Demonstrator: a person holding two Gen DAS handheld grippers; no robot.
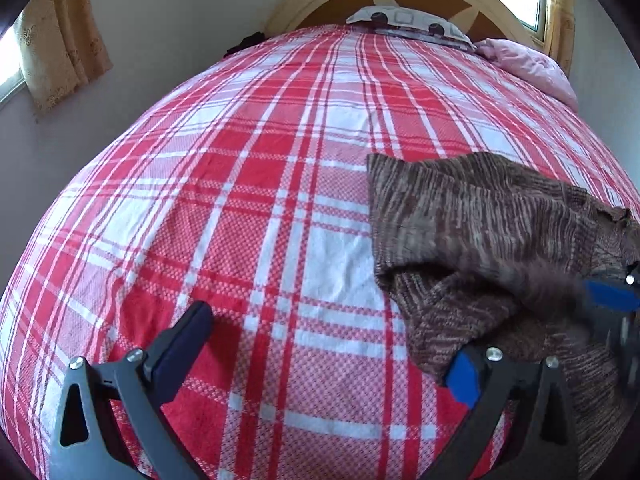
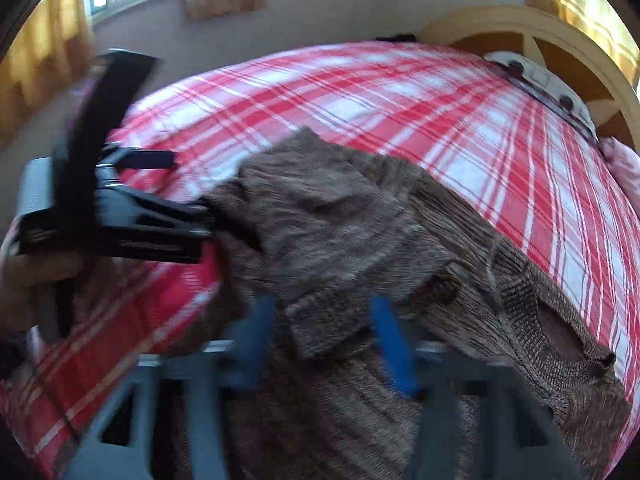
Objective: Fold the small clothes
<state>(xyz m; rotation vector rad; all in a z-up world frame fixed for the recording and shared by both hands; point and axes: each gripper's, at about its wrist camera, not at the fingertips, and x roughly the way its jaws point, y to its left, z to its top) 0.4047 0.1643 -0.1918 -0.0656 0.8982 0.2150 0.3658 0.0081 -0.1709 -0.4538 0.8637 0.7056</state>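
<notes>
So the sweater (image 2: 340,220) is lying bunched up on the near right part of the plaid bedspread (image 1: 260,200), with a flap doubled over on top and nothing laid out square yet. I'd say the fold has barely started.

Left gripper (image 1: 326,354) is spread wide, gripping nothing. One finger sits at the sweater's near edge and the other is out over bare bedspread.

Right gripper (image 2: 326,344) is down over the middle of the knit with a small folded flap between its blue pads. That view is badly smeared, so I honestly can't tell if the pads are pinching the flap or just straddling it.

What I'd worry about:
- If the right one only has that loose flap, a lift will pull up one layer and the rest will stay in a heap, which makes it more crumpled.
- The left finger at the edge could nip bedspread along with the knit, because both are soft and wrinkly.
- The knit looks stretchy, so pulling from one point will probably skew it.
</notes>
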